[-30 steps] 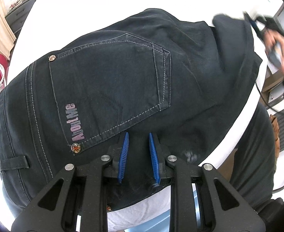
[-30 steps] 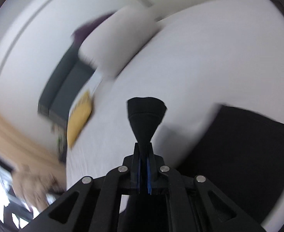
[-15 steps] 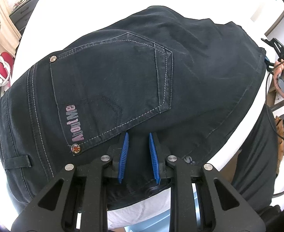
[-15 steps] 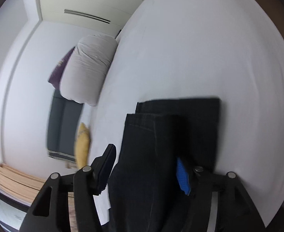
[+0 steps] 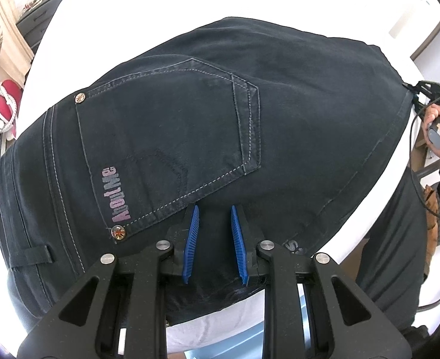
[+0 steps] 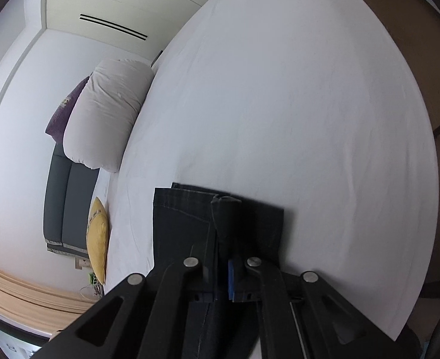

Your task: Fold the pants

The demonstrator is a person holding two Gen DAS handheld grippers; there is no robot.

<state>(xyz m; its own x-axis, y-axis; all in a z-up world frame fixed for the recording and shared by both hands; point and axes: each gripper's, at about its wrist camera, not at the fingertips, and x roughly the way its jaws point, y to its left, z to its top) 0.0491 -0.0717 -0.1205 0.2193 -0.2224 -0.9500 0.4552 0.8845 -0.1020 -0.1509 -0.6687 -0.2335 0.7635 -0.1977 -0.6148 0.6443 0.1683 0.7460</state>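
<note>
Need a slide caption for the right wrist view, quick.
Right gripper shut on a pinched fold of the dark pants at their hem on the white bed.

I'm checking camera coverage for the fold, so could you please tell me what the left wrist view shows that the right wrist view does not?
Only the left wrist view shows the back pocket with its "AboutMe" print, the belt loop and the person's hand. Only the right wrist view shows the white pillow, the yellow cushion and the hem ends of the legs. Both show the dark jeans on the white bed.
</note>
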